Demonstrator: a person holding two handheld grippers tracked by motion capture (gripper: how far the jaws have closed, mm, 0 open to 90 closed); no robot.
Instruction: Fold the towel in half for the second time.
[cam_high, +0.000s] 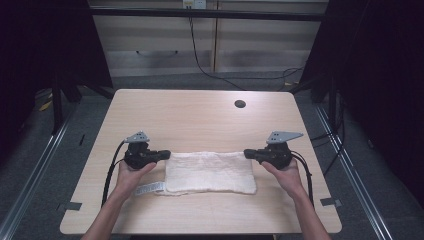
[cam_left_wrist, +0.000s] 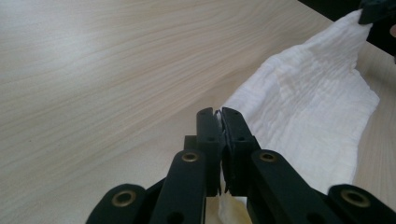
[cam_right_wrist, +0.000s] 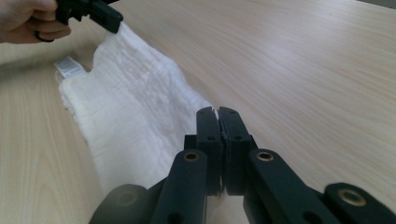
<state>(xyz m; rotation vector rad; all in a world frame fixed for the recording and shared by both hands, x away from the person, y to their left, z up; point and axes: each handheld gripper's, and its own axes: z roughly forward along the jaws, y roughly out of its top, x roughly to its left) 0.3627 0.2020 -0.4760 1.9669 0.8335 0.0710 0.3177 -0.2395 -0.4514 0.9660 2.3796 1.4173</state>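
Tools (cam_high: 166, 155) (cam_high: 247, 153) pinch white towel (cam_high: 210, 172) on wooden table (cam_high: 200, 115).

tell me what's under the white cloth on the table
The white cloth lies on the bare wooden table, its far corners pinched by the left gripper and right gripper. A label sticks out beside it. Anything beneath it is covered.

In the high view the tabletop (cam_high: 200, 115) is evenly lit from above, brightest along its far edge, while the surroundings at both sides fall into near black. Shadows under the white cloth (cam_high: 210, 172) are soft and short. The picture is slightly soft overall. In both gripper views, pale sheen spreads across the wood toward the far edge, and the nearest black jaw parts at the bottom are blurred.
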